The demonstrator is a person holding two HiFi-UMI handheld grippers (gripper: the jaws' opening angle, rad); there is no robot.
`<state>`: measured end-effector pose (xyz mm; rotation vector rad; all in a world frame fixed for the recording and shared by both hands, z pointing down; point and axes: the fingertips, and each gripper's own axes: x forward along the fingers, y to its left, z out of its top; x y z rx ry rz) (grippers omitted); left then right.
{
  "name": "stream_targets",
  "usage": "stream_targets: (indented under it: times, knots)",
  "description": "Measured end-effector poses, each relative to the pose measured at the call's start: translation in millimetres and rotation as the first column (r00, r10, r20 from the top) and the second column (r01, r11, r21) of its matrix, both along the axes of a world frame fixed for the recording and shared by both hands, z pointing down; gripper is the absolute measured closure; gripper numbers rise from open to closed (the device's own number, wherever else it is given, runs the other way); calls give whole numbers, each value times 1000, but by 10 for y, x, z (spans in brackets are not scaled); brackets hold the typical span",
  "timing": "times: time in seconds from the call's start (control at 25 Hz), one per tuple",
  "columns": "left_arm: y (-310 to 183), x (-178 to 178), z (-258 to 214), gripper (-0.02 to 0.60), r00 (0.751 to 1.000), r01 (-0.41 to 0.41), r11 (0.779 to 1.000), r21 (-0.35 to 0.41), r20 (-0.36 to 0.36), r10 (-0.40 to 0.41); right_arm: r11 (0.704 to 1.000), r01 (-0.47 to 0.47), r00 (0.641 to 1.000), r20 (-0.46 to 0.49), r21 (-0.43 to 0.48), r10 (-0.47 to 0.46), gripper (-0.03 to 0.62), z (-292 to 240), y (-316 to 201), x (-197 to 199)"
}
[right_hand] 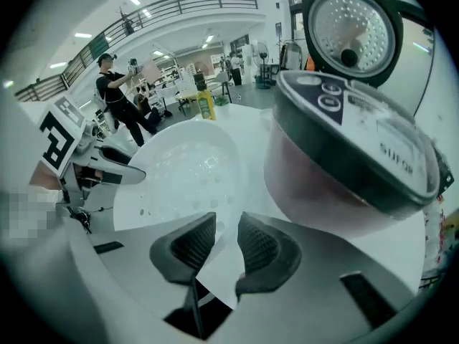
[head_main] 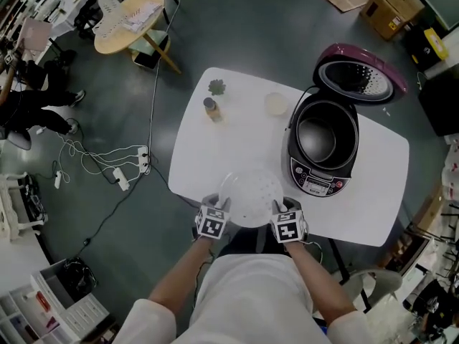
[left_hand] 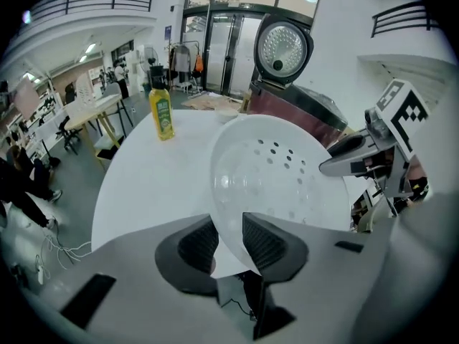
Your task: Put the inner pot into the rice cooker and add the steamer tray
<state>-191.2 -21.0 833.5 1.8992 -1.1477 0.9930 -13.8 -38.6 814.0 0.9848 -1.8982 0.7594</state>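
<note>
The white perforated steamer tray (head_main: 251,196) hangs over the near edge of the white table (head_main: 237,131), gripped on both sides. My left gripper (head_main: 217,208) is shut on its left rim, and the rim runs between the pads in the left gripper view, where the steamer tray (left_hand: 276,174) fills the middle. My right gripper (head_main: 282,208) is shut on the right rim of the steamer tray (right_hand: 183,167). To the right stands the rice cooker (head_main: 323,145) with its lid (head_main: 358,74) open. The dark inner pot (head_main: 318,136) sits inside it.
A yellow oil bottle (head_main: 210,109), a small plant (head_main: 216,87) and a small round dish (head_main: 275,104) stand on the far half of the table. A round wooden table (head_main: 133,20), floor cables (head_main: 115,167) and a person (head_main: 29,106) are to the left.
</note>
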Motion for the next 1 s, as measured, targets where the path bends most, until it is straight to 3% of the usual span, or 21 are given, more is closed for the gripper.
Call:
stream_targets:
  times: [0.52,1.0]
  knots:
    - [-325,-171,-824,472,999,37,986,160,-21,-34,986,6,999,44,167,-13,488,-846,-310,-145]
    - [-798,109,-1598,476,999,4,961,277,-33,6,963,-61,993,112,264,33,490,-1465,-652,154]
